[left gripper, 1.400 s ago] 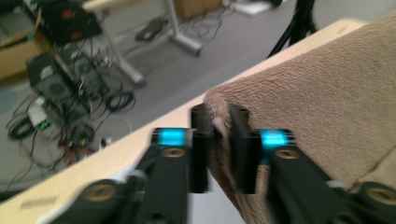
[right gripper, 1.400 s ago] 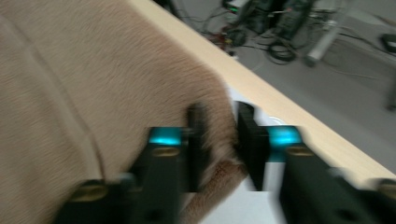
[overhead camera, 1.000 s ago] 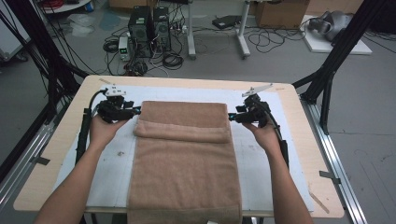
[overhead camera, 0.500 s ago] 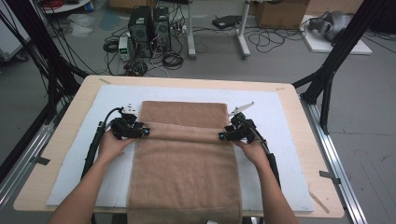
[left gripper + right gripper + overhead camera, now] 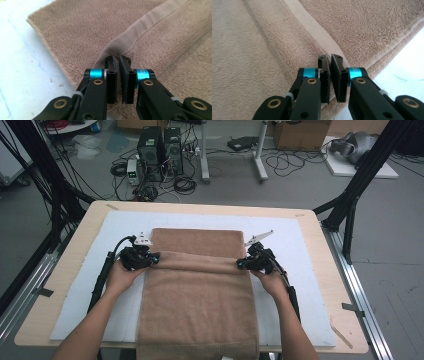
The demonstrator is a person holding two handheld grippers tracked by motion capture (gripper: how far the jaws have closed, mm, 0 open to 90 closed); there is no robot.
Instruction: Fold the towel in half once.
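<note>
A brown towel (image 5: 197, 290) lies lengthwise down the middle of a white mat (image 5: 300, 250) on a wooden desk (image 5: 325, 270), seen from above. The towel's near end hangs over the desk's front edge. Its far end is folded back toward the person, so a doubled edge runs across the towel, with a single layer of cloth beyond it.

A person's forearms reach in from the bottom. The left hand-held gripper (image 5: 156, 258) is at the left end of that folded edge, and the right hand-held gripper (image 5: 239, 264) is at the right end. Both point inward toward each other.

In the left gripper view, the left hand-held gripper (image 5: 118, 60) has its jaws nearly together, with only a thin slit between them, and the towel's (image 5: 160, 45) hemmed corner rises between the tips, pinched there. White mat (image 5: 22, 70) shows at the left.

In the right gripper view, the right hand-held gripper (image 5: 329, 59) is likewise narrowed to a slit, with the towel's (image 5: 249, 50) pale hem band running into the tips. White mat (image 5: 407, 62) shows at the lower right.

Beyond the desk, the floor (image 5: 300, 185) holds computer towers (image 5: 161, 147) and tangled cables (image 5: 185, 182).
</note>
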